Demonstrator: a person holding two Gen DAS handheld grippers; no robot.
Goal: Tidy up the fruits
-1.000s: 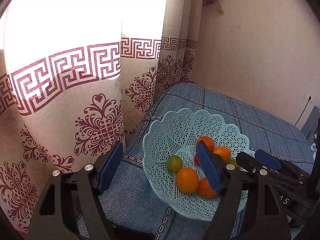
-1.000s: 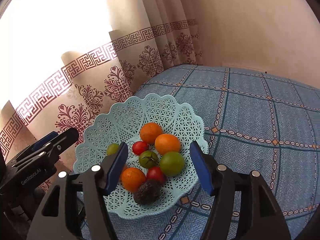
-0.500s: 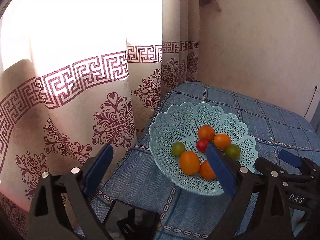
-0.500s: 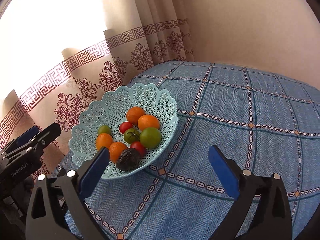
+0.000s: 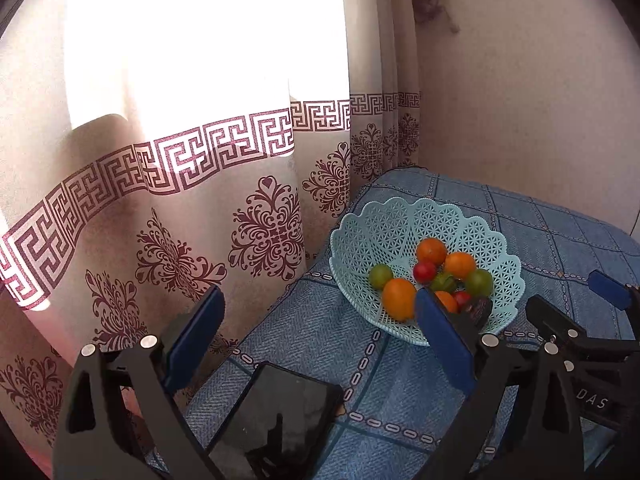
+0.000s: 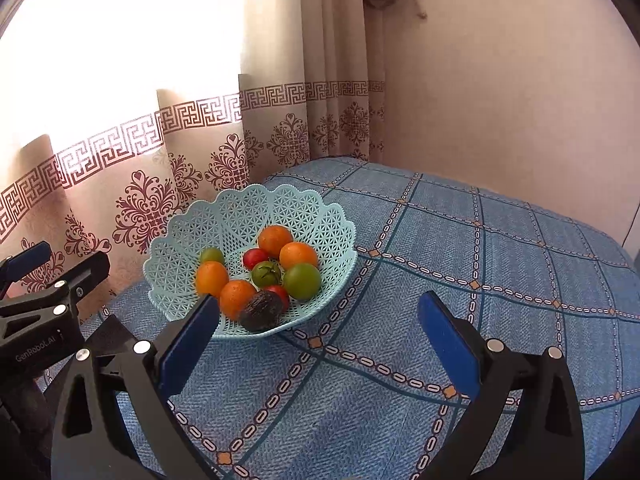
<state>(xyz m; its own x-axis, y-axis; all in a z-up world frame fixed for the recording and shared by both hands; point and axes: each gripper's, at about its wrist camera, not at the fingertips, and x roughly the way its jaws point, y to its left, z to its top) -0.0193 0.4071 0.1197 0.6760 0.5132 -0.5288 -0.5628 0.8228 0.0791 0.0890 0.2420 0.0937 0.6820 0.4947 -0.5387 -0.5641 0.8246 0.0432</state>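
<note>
Tongs: your left gripper (image 5: 318, 338) and right gripper (image 6: 318, 338) both hang released, blue pads wide apart, nothing between them, above the blue cloth (image 6: 460, 264) on the near side of the fruit.
Step in hand: by the look of it every fruit already sits in the basket and none lies loose on the cloth, so the sorting seems done or close to it; you judge whether to pull clear or tidy the pile.
Phone: a dark phone (image 5: 276, 420) lies flat just under your left gripper, near the cloth's edge. Lift before you swing, so a finger does not knock it off.
Basket: the pale blue lattice basket (image 6: 240, 216) stands near the curtain-side edge, in front of both tools. Approach from above, not sideways, or the light plastic may slide.
Nearest fruit: a dark wrinkled fruit (image 6: 262, 311) rests on the near wall, touching an orange (image 6: 236, 298). Pinch softly if you shift it.
Further fruit: a green tomato (image 6: 302, 280) and a red tomato (image 6: 255, 258) are packed close; take the outer pieces first.
Backdrop: the patterned curtain (image 5: 180, 200) hangs just beside the basket; keep your left gripper off it.
</note>
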